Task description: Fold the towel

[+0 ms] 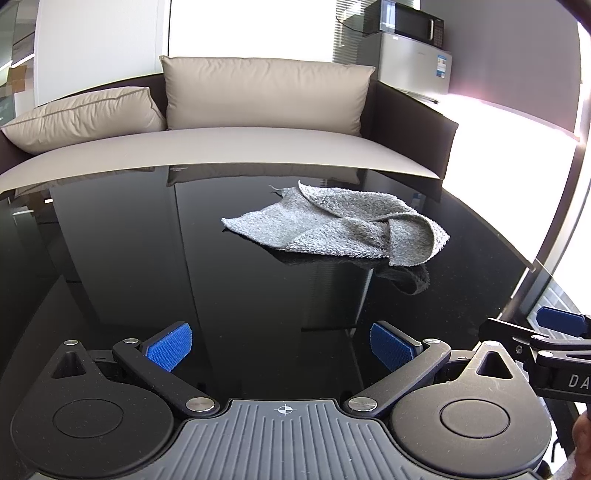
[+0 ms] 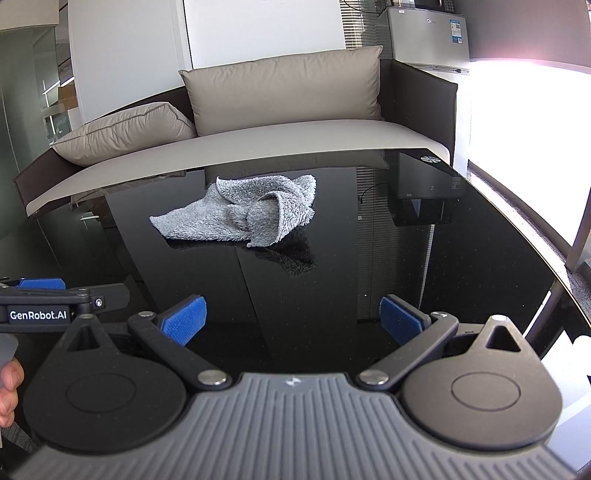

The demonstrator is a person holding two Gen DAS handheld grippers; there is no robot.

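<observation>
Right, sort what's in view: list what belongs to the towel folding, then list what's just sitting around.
Belongs to the job:
- grey towel, crumpled on the black glass table
- left gripper, open, empty
- right gripper, open, empty

Just around:
- sofa with beige cushions
- mini fridge
- microwave on top of it

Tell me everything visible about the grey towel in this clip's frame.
The towel is small, grey and fluffy terry-like cloth, lying crumpled on the glossy black table, which mirrors it. One corner lies flat toward the left; the right side is rolled over into a loose fold. Only the table touches it; both tongs are open and well short of it.
</observation>
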